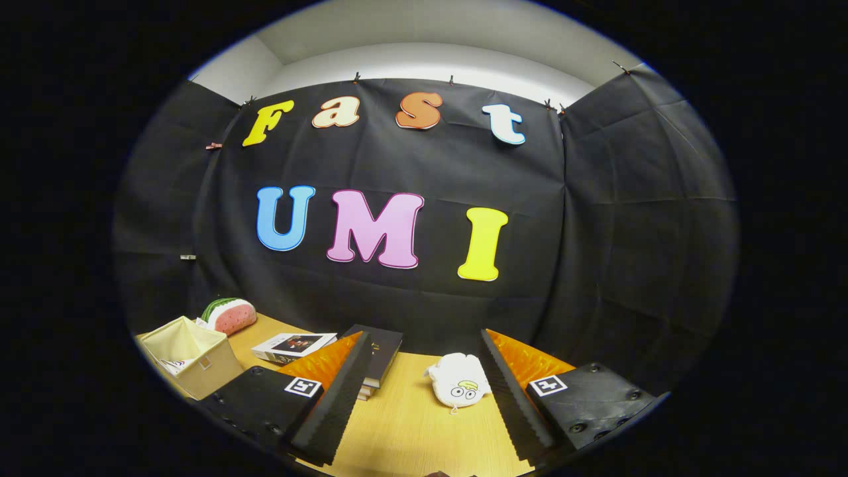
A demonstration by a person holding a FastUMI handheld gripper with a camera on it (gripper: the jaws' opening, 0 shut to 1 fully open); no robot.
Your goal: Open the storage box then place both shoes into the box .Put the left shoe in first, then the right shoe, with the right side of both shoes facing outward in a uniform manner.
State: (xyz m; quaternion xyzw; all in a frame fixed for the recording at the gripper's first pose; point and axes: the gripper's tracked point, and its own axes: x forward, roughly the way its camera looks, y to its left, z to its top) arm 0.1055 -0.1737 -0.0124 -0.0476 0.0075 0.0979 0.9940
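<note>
Wooden table (411, 424) against black cloth wall. Gripper (424, 371) fingers spread wide, nothing between them. Beige box (189, 358) far left, beyond left finger, lid off. Watermelon plush (228, 315) behind it. Books (377, 354) and white plush (459, 383) lie ahead.

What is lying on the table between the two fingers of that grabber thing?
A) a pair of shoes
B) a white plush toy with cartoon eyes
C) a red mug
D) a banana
B: the white plush toy lies on the wooden table between the open gripper's fingers.
</note>
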